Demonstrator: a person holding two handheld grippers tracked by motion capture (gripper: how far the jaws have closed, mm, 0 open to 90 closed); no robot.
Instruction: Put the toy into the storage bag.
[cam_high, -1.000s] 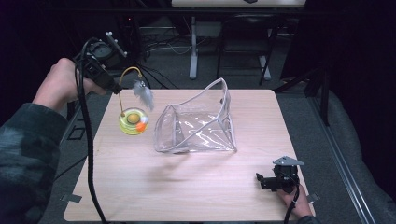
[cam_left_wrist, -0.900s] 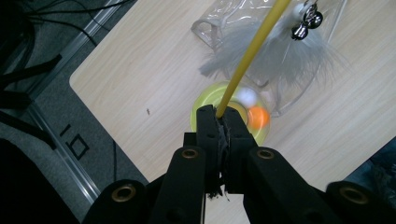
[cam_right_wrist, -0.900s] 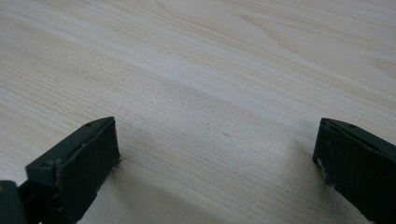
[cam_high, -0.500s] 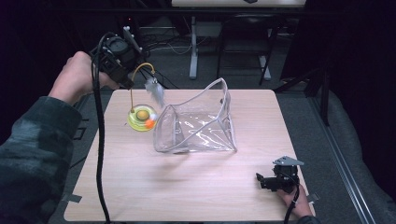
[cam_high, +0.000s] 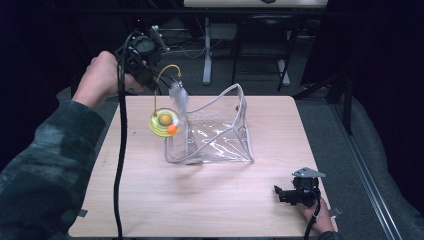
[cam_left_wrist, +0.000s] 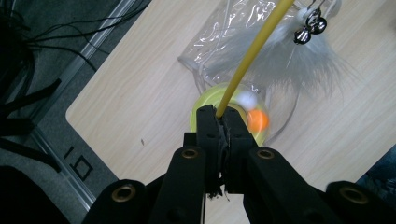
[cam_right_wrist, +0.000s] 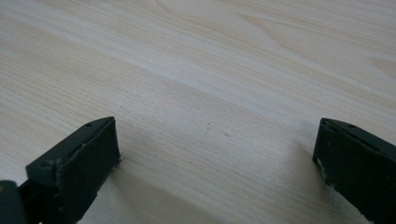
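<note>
My left gripper (cam_high: 157, 84) is shut on the thin yellow wire (cam_left_wrist: 252, 51) of a toy, which is held above the table's back left. A white feather (cam_high: 179, 95) with small bells (cam_left_wrist: 310, 25) hangs from the wire's far end. At the wire's lower end is a yellow-green disc (cam_high: 161, 121) with an orange ball (cam_high: 172, 129) in it. The disc is right by the left side of a clear plastic bag (cam_high: 215, 132) that stands open in the middle of the table. My right gripper (cam_high: 277, 191) rests open on the wood at the front right, nothing between its fingers (cam_right_wrist: 88, 154).
The light wooden table (cam_high: 150, 200) has bare wood in front of the bag and on the right. Black cables (cam_left_wrist: 28, 56) lie on the floor beyond its left edge. A table leg and stands (cam_high: 207, 45) are behind the far edge.
My left gripper has carried the toy to the right, from the table's left edge up to the bag's left side. The right gripper has stayed where it was.
</note>
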